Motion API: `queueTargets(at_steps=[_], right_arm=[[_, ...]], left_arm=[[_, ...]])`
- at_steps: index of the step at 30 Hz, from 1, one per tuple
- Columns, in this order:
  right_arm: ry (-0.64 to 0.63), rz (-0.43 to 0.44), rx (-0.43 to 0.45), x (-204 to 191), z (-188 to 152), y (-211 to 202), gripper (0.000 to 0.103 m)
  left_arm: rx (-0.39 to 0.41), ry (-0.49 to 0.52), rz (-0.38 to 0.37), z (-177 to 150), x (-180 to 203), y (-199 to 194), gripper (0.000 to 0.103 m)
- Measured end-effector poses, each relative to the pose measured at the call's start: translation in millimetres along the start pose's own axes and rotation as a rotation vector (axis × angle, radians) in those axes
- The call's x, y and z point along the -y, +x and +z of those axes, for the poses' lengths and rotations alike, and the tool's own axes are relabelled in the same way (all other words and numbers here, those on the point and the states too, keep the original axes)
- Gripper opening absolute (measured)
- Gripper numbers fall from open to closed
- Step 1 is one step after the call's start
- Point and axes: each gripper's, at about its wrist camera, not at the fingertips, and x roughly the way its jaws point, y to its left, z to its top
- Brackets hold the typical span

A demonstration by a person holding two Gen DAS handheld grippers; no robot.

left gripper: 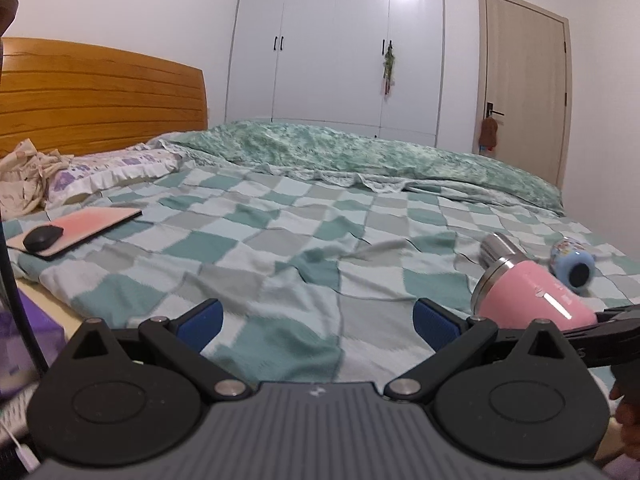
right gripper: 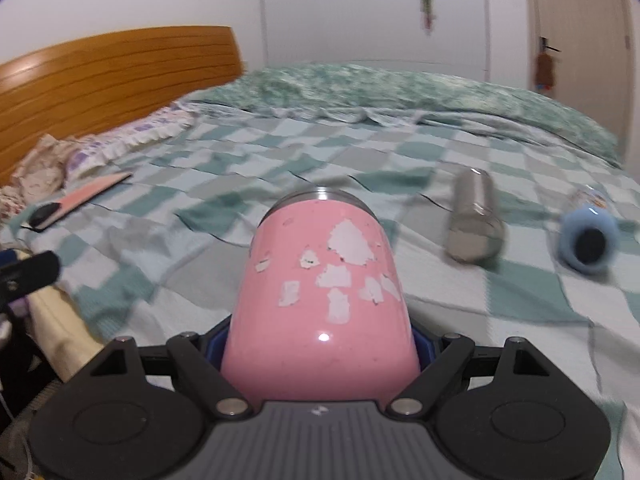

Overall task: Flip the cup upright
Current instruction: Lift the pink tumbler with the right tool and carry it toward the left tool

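Pink steel-rimmed cup clamped between right gripper fingers, lying lengthwise, rim pointing ahead, off the checked bedspread. Grasp done; tilt upright and set-down remain. Left gripper wide open, empty, cup to its right.

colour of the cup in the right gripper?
Pink cup with white patches of peeled paint and a steel rim; clearest in the right wrist view.
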Motion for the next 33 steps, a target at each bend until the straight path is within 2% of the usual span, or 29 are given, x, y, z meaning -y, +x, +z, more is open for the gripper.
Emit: queueTargets(at_steps=[3,5,13,15,19,26,33], right_arm=[[0.027,-0.019,-0.041,4,-11,11,0.083],[0.018,-0.027,-0.017,2,-14,11,0.083],[0.022,0.013,-0.041,6,-8,12,0.084],[0.028,0.039,-0.026,7,-4,7,0.100],[0.028,0.088,0.045,17,5,-15,0.103],[0.058,0.135,0.165,68,14,-59,0.103],[0.043,0.082,0.196,135,4,-71,0.103]], left_arm=[[-0.021,-0.007,0.002,-7,7,-4,0.103],[-0.031,-0.002,0.008,-9,10,-5,0.103],[-0.053,0.011,0.033,-10,19,-4,0.103],[-0.054,0.018,0.033,-9,21,-5,0.103],[-0.058,0.031,0.036,-5,28,-7,0.103],[-0.057,0.078,0.012,6,61,-10,0.103],[-0.107,0.120,-0.075,12,119,-1,0.103]])
